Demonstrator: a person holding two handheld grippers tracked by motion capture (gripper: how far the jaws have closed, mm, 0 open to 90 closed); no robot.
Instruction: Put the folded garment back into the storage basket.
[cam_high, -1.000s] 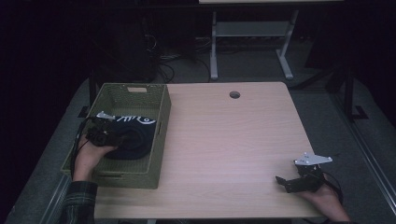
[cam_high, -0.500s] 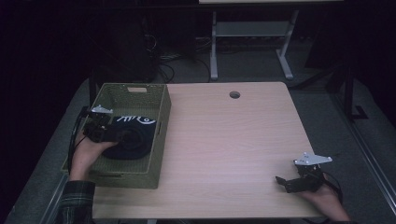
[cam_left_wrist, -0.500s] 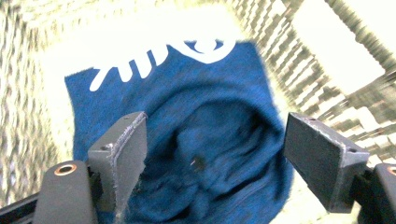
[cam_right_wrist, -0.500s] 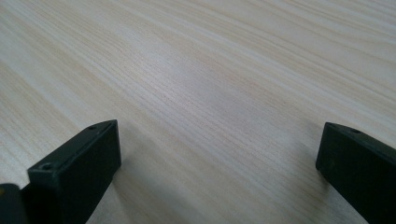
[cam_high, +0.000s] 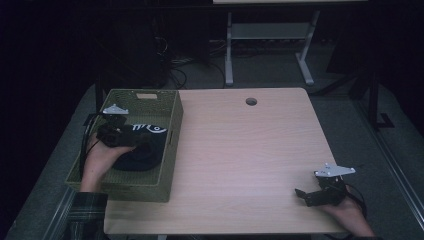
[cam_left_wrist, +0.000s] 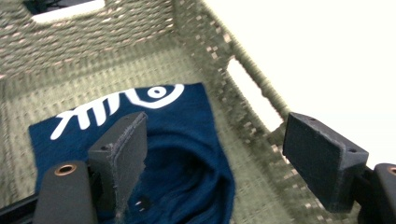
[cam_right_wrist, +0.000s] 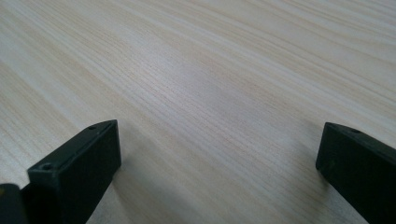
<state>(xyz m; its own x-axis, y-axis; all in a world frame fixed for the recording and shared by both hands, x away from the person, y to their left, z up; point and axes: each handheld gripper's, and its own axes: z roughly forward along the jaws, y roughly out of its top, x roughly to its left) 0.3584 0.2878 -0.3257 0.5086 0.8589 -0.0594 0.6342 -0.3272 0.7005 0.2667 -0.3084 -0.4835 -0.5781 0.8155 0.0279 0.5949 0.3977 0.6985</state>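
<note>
Right claw (cam_high: 311, 195) at the near right corner of the desk (cam_high: 240, 150), held by the right hand (cam_high: 350, 217). Jaws spread wide, nothing between them; right claw view shows bare wood grain under and ahead of it. Points left across the desk.

Left sleeve (cam_high: 80, 215), plaid, comes in at near left. Left hand (cam_high: 102, 157) reaches into the basket (cam_high: 172, 135), a green woven one sitting on the left part of the desk, its left side past the desk edge as far as the high view shows.

Left claw (cam_high: 131, 141) is inside the basket, low over the cloth (cam_high: 145, 150). Jaws wide open, gripping nothing. In the left claw view, one jaw hangs over the cloth's folded middle, the other is off to the side near the basket wall (cam_left_wrist: 243, 93) with its slot handle; cannot tell if the first jaw touches the fabric.

Cloth (cam_left_wrist: 187, 154) is dark blue with a white fish-bone print (cam_left_wrist: 121, 105) at its far end, lying on the basket floor, bunched at the near side. It lies below and ahead of the left claw, well apart from the right claw.

Farther: cable hole (cam_high: 251, 101) near the desk's far edge. Beyond, dark floor with cables and a white frame (cam_high: 270, 35).
</note>
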